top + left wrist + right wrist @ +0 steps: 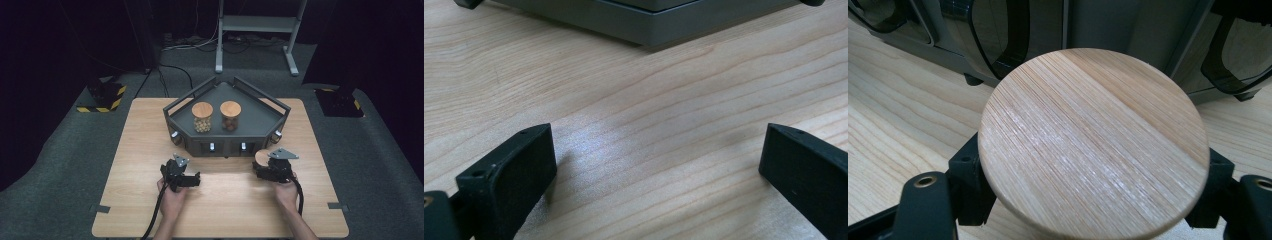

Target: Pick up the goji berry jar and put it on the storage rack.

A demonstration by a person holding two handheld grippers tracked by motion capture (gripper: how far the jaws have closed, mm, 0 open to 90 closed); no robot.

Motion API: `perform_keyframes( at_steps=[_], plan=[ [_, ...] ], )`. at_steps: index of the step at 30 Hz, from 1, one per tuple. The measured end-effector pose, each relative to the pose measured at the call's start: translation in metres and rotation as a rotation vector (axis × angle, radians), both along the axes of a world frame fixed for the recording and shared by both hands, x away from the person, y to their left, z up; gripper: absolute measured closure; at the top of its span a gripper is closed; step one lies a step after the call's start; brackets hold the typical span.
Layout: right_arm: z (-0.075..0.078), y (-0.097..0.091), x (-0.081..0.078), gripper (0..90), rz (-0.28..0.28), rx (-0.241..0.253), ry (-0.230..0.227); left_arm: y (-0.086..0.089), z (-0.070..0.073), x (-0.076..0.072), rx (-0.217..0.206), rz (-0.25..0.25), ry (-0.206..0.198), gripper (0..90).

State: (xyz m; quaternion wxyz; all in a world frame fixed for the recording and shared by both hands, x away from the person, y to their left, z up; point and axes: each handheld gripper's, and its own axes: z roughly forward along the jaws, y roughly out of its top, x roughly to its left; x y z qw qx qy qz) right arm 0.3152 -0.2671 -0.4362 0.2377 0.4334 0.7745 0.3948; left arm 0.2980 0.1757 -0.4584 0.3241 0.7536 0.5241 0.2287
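A round wooden lid (1093,140) tops a jar that my right gripper (1090,187) is shut on; the jaws sit under the lid's rim on either side, and the jar's body is hidden. In the high view this lid (261,157) is just in front of the grey five-sided tray (260,120), with the right gripper (271,168) behind it. My left gripper (183,176) hovers low over bare tabletop, front left of the tray, jaws wide apart with nothing between its fingers (514,180). On the tray stand a jar of pale pieces (202,118) and a jar of dark pieces (230,116).
The wooden table (145,150) carries the tray at its far middle. The tray's grey base (649,27) lies close ahead of the left gripper. A metal stand (257,30) and black-and-yellow floor blocks (102,97) sit beyond the table.
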Motion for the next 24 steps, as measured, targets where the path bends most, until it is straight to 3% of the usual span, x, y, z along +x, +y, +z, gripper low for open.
perform_keyframes(
  at_steps=[24],
  plan=[
    [0.017, -0.01, -0.005, 25.6, 0.019, 0.008, -0.007, 0.0, 0.0, 0.0, 0.0, 0.0, 0.0, 1.8]
  ],
)
